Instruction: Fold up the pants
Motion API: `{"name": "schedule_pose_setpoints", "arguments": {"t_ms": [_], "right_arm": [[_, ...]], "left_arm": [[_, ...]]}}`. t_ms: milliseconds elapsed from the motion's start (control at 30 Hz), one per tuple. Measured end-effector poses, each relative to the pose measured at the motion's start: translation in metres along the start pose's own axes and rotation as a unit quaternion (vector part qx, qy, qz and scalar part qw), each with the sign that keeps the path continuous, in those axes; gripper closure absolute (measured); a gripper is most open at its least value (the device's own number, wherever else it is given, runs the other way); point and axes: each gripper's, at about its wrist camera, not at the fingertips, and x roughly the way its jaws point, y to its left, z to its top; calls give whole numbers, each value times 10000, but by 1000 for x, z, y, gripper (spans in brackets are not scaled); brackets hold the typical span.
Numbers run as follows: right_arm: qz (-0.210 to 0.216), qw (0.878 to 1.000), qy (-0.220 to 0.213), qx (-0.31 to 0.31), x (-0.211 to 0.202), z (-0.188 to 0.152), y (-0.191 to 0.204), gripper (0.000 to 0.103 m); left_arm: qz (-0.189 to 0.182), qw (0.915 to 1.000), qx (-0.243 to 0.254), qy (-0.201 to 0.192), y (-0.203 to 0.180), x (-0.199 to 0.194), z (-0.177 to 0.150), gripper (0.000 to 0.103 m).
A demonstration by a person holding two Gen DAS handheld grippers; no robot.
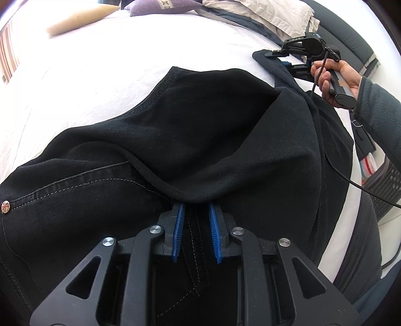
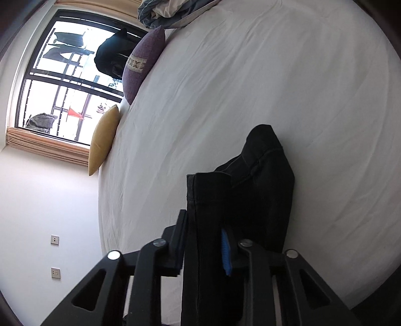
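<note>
Black pants lie on a white bed, with one leg folded over the waist part. My left gripper sits at the seat seam, its blue pads apart, with a folded edge lying across the tips. My right gripper is turned on its side and shut on the hem end of a pant leg, held above the sheet. The right gripper also shows in the left wrist view at the far right, in a hand.
A purple cushion and a yellow cushion lie at the bed's window side. Crumpled bedding is heaped at the head. A dark basket stands beside the bed on the right. A cable hangs from the right gripper.
</note>
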Motion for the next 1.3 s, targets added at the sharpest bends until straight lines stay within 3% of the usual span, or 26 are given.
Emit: {"name": "schedule_pose_setpoints", "arguments": {"t_ms": [267, 433, 567, 700, 833, 933, 1100, 1300], "right_arm": [[302, 9965, -652, -421, -62, 5, 36, 98], [720, 9872, -1258, -666, -137, 12, 64, 98], [1030, 9748, -1800, -818, -206, -10, 64, 98], [934, 9708, -2171, -417, -247, -51, 11, 98], [667, 9716, -2161, 695, -249, -97, -86, 98], [397, 9724, -2067, 1006, -239, -123, -128, 98], [65, 9752, -1759, 1338, -218, -131, -162, 98], [255, 9698, -2034, 1320, -236, -124, -152, 98]], "left_arm": [[3, 10000, -89, -14, -1, -2, -1, 84], [-133, 9993, -349, -54, 7, -2, -1, 84], [-355, 9965, -751, -125, 18, -4, 0, 84], [-391, 9958, -816, -140, 22, -5, -2, 84], [-448, 9952, -855, -144, 28, -5, -3, 84], [-499, 9950, -855, -133, 31, -6, -5, 84], [-445, 9958, -793, -112, 30, -6, -5, 84], [-385, 9970, -678, 4, 24, -7, 1, 84]]}}
